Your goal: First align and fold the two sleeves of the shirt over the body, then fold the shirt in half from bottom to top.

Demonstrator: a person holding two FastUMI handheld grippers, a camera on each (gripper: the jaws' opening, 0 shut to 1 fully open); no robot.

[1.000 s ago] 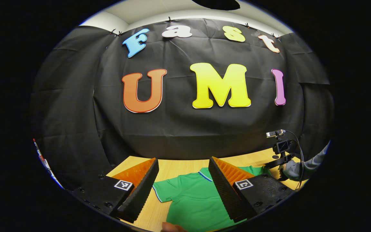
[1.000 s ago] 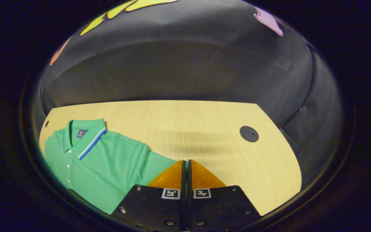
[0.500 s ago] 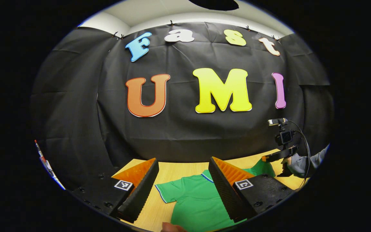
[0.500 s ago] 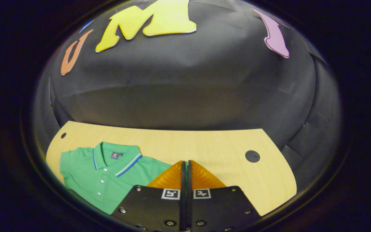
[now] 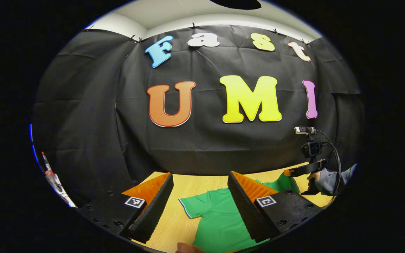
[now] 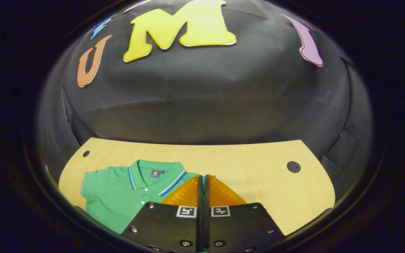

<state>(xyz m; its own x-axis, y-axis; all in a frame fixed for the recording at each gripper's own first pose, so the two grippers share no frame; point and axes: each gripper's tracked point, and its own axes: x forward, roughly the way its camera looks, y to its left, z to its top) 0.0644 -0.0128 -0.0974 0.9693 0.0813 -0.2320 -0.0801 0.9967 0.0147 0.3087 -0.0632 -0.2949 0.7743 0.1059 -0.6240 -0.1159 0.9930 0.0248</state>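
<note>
left gripper view: my left gripper (image 5: 199, 182) sits at the bottom of the frame, fingers spread wide with nothing between them.
shirt: the green shirt (image 5: 220, 218) lies flat on the wooden table (image 5: 188, 182), lower centre of the left gripper view, one short sleeve (image 5: 192, 206) pointing to the left, in the gap between my fingers.
right gripper view: my right gripper (image 6: 202, 182) is at the bottom centre, jaws closed to a thin slit; i cannot tell whether cloth is pinched there.
shirt from the right: the shirt shows at lower left, collar (image 6: 155, 174) toward the booth wall, buttons down the placket, its right part hidden behind my fingers.
other tool: in the left gripper view my right gripper appears at the right edge, held by a hand (image 5: 320, 181) in a grey sleeve (image 5: 343, 175), with green cloth just below its tip.
table: a dark round cap (image 6: 293, 167) sits at the right of the right gripper view, a smaller hole (image 6: 86, 153) at the left.
</note>
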